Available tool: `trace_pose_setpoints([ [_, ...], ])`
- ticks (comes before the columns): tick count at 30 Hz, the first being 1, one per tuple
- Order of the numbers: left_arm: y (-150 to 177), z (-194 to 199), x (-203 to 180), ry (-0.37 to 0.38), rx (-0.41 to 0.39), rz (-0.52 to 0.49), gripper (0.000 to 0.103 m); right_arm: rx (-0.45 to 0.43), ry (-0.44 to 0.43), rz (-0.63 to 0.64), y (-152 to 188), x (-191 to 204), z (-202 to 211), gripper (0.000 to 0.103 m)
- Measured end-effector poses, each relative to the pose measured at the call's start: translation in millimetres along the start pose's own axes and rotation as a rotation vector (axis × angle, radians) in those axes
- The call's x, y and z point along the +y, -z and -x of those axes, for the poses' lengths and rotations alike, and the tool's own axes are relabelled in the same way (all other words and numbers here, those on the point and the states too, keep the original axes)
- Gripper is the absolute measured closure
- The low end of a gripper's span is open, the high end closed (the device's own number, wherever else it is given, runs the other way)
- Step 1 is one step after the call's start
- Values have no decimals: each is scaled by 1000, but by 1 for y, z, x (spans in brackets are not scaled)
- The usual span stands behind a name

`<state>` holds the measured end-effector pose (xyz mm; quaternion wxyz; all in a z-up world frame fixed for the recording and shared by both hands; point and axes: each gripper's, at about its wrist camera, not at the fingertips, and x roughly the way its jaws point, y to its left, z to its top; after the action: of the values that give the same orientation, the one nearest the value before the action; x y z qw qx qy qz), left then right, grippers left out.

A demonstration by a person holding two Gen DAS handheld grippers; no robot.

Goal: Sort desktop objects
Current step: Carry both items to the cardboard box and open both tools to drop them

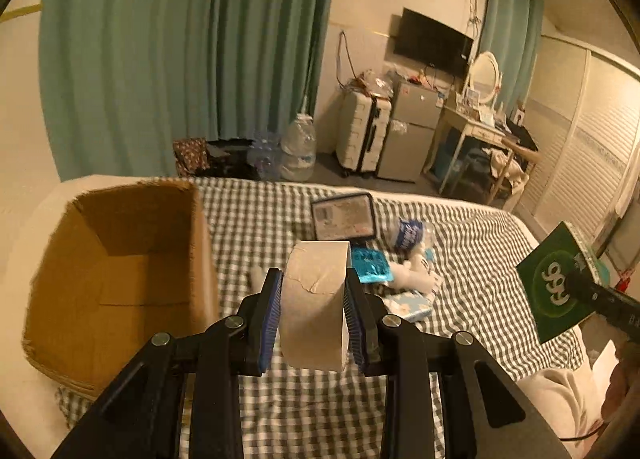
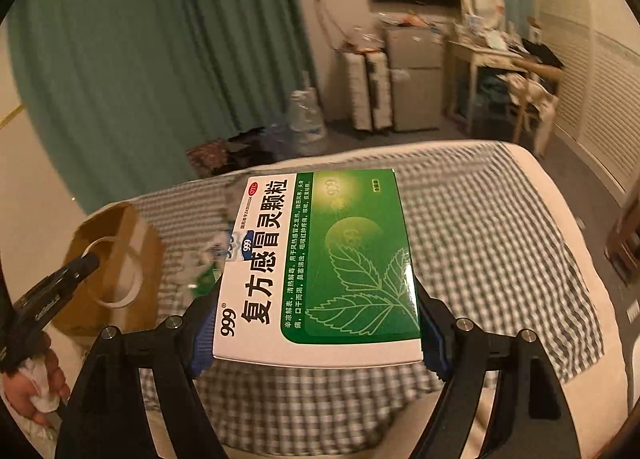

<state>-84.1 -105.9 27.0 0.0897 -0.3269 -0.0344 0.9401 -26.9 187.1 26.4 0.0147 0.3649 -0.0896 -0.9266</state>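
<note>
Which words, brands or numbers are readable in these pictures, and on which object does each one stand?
"999" and "复方感冒灵颗粒": top face of the green medicine box held in the right tongs.
"OTC": red oval on the same face.
"999", seen upside down: same box in the left wrist view.
Small print on the box and the black-framed card: unreadable.

I have the left gripper clamped on a roll of brown tape, held above the checkered bedspread. An open cardboard box sits just to its left. At far right, the right gripper carries a green medicine box.
</note>
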Motion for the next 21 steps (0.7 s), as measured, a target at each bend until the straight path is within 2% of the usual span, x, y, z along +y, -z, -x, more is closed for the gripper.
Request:
trace_pose_setpoints([
  [10,-14,28,64,-79,-51,69,72,-1,-122,174,2,106,-6,24],
  [16,-22,39,113,-169,-69,115,72,16,-258,276,0,186,-20,24],
  [21,-15,35,149,-225,-45,162,72,58,-346,334,0,249,-43,24],
])
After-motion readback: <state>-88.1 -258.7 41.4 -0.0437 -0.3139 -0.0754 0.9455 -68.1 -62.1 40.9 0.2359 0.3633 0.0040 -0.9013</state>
